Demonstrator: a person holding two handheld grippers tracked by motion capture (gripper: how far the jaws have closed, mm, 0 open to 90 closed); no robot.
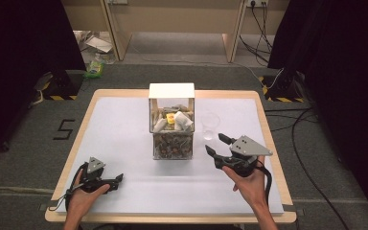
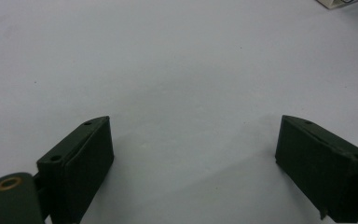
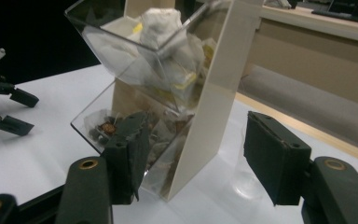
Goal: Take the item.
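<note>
A two-tier clear dispenser box (image 1: 171,122) with a white top stands at the middle of the white-covered table (image 1: 120,139). Its upper bin holds pale packets and its lower bin darker ones. A clear plastic cup (image 1: 210,125) stands just right of it. My right gripper (image 1: 214,143) hangs open above the table in front of the cup, with nothing between its jaws. In the right gripper view, my right gripper (image 3: 196,116) frames the box (image 3: 168,93), with the cup (image 3: 244,184) low beside the right jaw. My left gripper (image 1: 117,181) rests open at the front left, its jaws (image 2: 193,126) over bare white sheet.
The table's wooden rim (image 1: 268,139) runs close to the right hand. Black curtains hang on both sides. Cables (image 1: 306,158) trail over the grey floor at right, and a wooden desk (image 1: 172,19) stands beyond the table.
</note>
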